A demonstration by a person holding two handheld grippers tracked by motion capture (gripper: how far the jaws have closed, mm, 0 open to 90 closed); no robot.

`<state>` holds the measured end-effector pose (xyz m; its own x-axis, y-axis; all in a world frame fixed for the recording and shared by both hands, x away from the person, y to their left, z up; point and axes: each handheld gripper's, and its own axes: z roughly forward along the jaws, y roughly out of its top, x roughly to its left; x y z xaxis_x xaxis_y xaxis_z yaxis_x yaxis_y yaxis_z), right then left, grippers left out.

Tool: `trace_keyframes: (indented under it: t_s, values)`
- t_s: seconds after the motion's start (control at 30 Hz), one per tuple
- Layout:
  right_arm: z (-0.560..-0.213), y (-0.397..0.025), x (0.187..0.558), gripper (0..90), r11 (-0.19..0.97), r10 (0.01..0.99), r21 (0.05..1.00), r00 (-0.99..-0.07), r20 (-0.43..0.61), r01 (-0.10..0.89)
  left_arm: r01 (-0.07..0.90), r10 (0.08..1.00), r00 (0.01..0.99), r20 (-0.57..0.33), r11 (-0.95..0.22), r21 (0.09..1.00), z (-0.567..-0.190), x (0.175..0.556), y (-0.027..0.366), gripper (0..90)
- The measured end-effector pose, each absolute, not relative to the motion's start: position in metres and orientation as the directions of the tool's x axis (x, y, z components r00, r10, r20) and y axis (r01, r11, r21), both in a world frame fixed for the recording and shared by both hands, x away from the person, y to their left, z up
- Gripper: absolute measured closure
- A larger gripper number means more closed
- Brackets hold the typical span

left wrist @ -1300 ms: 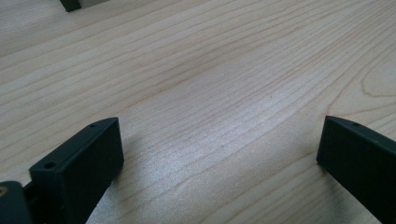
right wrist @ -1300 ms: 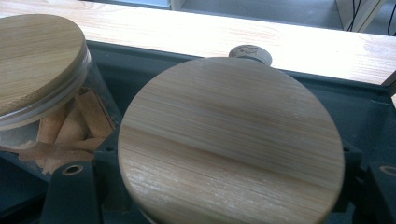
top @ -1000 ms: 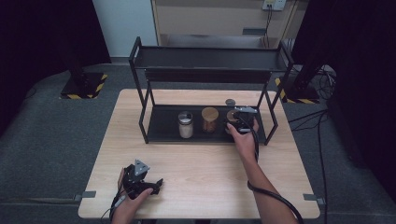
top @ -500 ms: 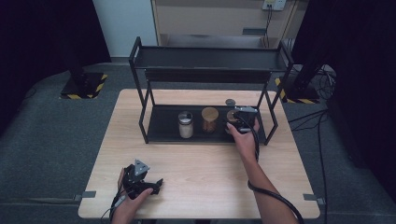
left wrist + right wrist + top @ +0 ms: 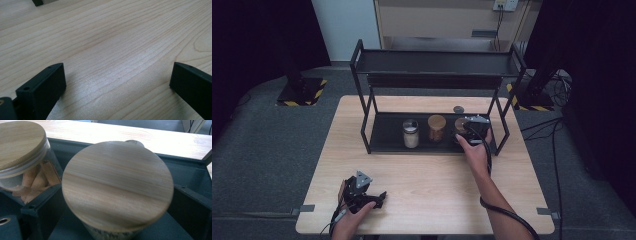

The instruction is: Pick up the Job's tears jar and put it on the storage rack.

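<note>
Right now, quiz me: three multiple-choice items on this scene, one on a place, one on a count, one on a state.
1. Where does the jar between the right gripper's jaws stand?
A. on the rack's top shelf
B. on the rack's bottom shelf
C. on the bare table

2. How many jars stand on that shelf?
A. one
B. three
C. five

3. How is the left gripper?
A. open over bare wood
B. shut on a lid
C. shut on a jar

Answers:
1 B: the high view shows the right gripper at the wooden-lidded jar on the rack's bottom shelf.
2 B: the white-filled jar, the middle jar and the one at the gripper.
3 A: the left gripper has its jaws wide apart above the table.
</note>
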<state>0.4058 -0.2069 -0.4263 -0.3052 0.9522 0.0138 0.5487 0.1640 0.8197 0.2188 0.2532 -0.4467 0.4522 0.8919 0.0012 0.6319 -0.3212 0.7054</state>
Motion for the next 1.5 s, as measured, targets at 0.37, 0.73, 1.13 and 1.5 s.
trace_keyframes:
  t_s: [0.37,0.73,1.13,1.5]
  values:
    - [-0.424,-0.212,0.4,4.0,0.174,0.949,0.825,-0.316,0.006,0.538,0.632,0.892,0.452,0.001,-0.322,0.705,-0.447,0.219,0.253,0.0]
    - [-0.424,-0.22,0.393,4.0,0.166,0.947,0.825,-0.319,0.018,0.54,0.632,0.892,0.452,0.001,-0.321,0.705,-0.447,0.219,0.253,0.0]
    - [-0.423,-0.227,0.385,3.9,0.18,0.944,0.821,-0.329,0.009,0.541,0.632,0.892,0.452,0.001,-0.322,0.705,-0.447,0.219,0.253,0.0]
    - [-0.422,-0.23,0.377,4.3,0.18,0.945,0.821,-0.326,0.008,0.542,0.632,0.892,0.452,0.001,-0.321,0.705,-0.447,0.219,0.253,0.0]
